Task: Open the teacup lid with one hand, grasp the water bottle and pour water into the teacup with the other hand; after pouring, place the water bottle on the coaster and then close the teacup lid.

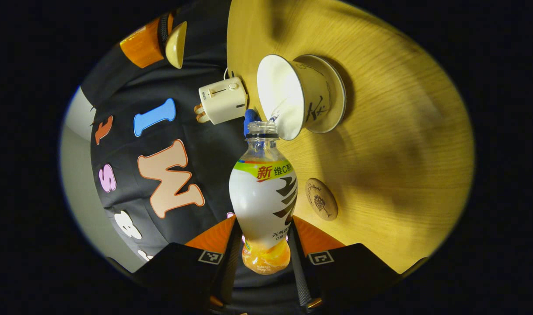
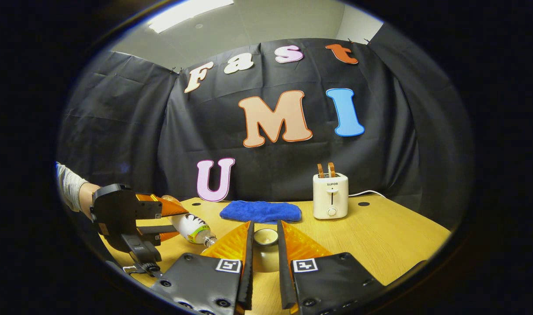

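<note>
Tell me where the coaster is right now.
In the left gripper view the coaster lies bare on the wooden table, just right of the tilted water bottle and below the teacup in the picture.

toaster [image 2: 331, 195] out ahead of the right gripper [image 2: 265, 238], a bit to its right, says SUPOR on the front. The water bottle [image 1: 263, 199] sitting between the left gripper's fingers has 新 and 维C up on its label band, rest too small to read. coaster [image 1: 321, 199] just right of it has cursive lettering I can't make out, and the teacup [image 1: 297, 99] has a brushed mark
</note>
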{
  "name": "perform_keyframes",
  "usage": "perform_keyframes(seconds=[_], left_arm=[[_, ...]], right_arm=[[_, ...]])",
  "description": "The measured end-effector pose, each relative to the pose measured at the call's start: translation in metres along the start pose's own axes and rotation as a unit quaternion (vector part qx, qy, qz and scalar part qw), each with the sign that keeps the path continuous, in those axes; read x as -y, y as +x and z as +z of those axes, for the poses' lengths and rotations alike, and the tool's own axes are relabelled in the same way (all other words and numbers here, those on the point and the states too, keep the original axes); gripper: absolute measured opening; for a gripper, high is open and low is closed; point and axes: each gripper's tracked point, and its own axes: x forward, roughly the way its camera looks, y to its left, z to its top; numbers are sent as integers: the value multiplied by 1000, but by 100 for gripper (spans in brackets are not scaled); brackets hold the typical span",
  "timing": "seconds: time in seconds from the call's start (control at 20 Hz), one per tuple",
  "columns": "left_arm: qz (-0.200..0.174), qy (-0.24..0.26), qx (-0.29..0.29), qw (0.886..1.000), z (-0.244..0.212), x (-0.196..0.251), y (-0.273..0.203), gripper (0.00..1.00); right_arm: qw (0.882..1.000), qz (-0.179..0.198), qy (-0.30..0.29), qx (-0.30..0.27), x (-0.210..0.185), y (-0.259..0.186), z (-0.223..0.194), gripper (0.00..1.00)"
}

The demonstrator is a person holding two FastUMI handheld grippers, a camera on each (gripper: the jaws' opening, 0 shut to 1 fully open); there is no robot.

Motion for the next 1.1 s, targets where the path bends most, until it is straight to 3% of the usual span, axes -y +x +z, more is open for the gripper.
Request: perform_keyframes(seconds=[1.1], left_arm=[[37,114,-7,993,0,-27,-8,56]], right_arm=[[1000,2,0,2,0,-2,3,29]])
